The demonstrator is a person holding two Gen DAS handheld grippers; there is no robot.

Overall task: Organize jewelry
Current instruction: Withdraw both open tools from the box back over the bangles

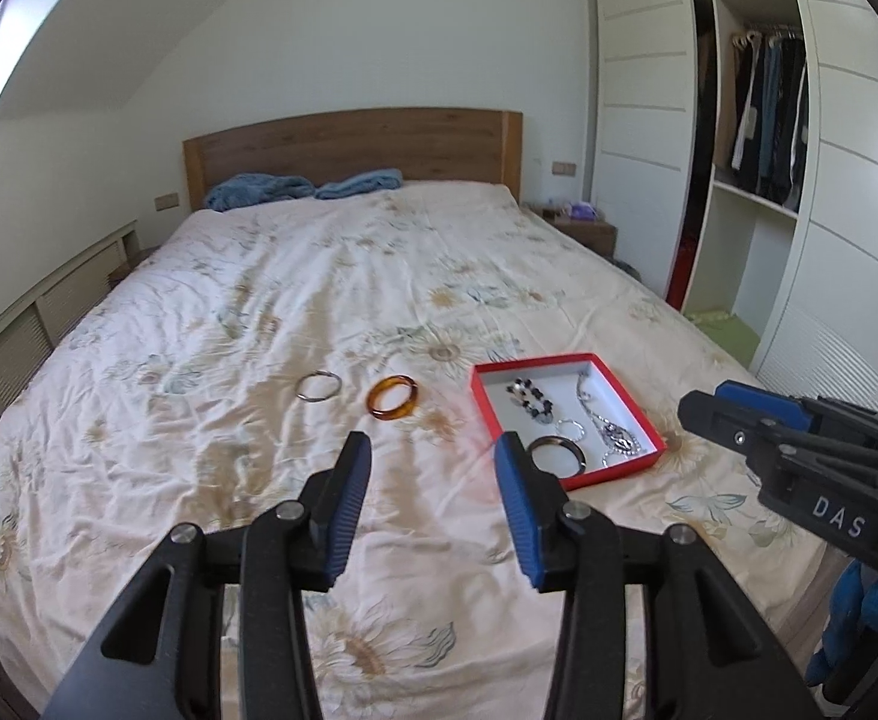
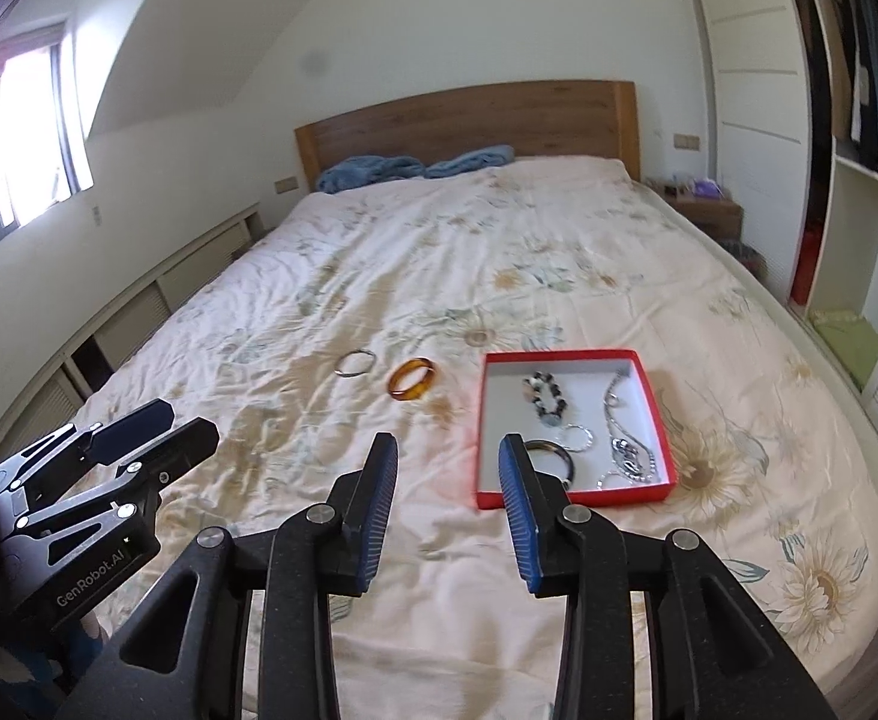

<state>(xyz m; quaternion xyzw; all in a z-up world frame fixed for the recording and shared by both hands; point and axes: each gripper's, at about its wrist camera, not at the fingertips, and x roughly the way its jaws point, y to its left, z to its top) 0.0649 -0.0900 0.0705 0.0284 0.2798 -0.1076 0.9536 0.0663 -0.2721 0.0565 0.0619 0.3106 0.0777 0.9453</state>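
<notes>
A red box with a white inside lies on the bed. It holds a beaded bracelet, a silver necklace, a small silver ring and a dark bangle. An amber bangle and a thin silver bangle lie on the sheet left of the box. My left gripper is open and empty, held above the sheet short of the bangles. My right gripper is open and empty near the box's front left corner.
The bed has a flowered sheet, a wooden headboard and blue pillows. A nightstand and an open wardrobe with hanging clothes stand on the right. Low cabinets line the left wall.
</notes>
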